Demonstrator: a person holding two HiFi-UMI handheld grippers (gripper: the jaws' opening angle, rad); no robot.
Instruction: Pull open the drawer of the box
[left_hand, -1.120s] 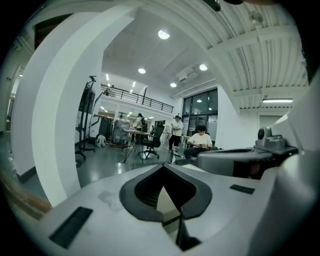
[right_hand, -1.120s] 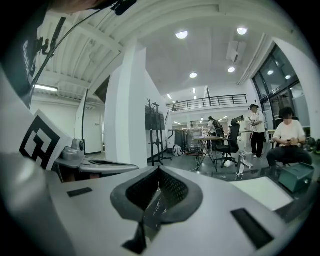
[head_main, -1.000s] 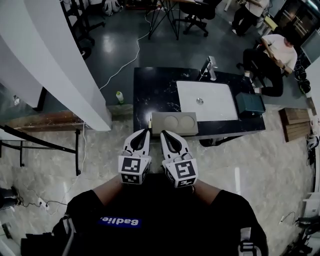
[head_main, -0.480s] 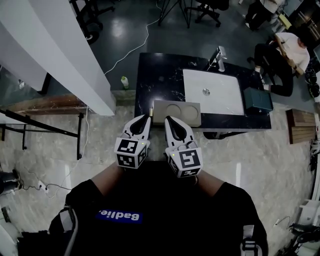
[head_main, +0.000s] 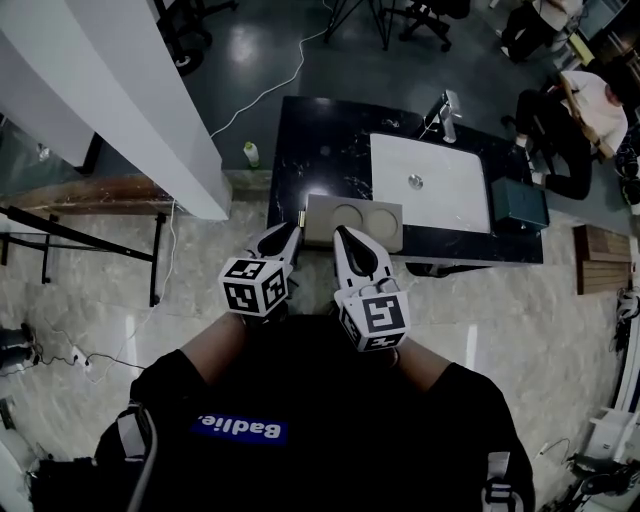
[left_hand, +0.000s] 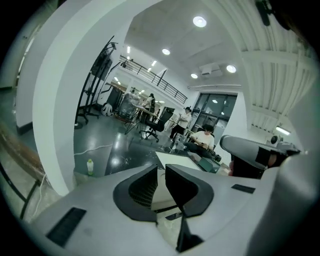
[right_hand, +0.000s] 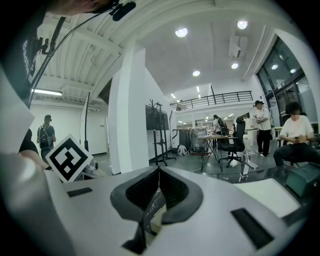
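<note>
- White-shelled left gripper (head_main: 290, 230) is hovering with its jaws only a slit apart and nothing between them. That gap is looking too narrow for a handle, so it is risking glancing off unless it opens wider first.
- Right gripper (head_main: 342, 232) is hanging beside it with its jaws pressed together and empty. Coming in like that, it is more likely to be nudging the box than steadying it.
- Grey box (head_main: 352, 222) is sitting at the very near edge of the dark bench (head_main: 310, 170) with nothing bracing it. A hard tug on the drawer is therefore risking dragging the whole box off the edge instead of sliding the drawer out.
- Its drawer front is not showing from above. A small brass-coloured tab at the box's left end may be the handle, but I cannot tell.
- The box is lying just ahead of both grippers, near their tips but not touching. It is sitting slightly right of the left gripper and straight beyond the right gripper.
</note>
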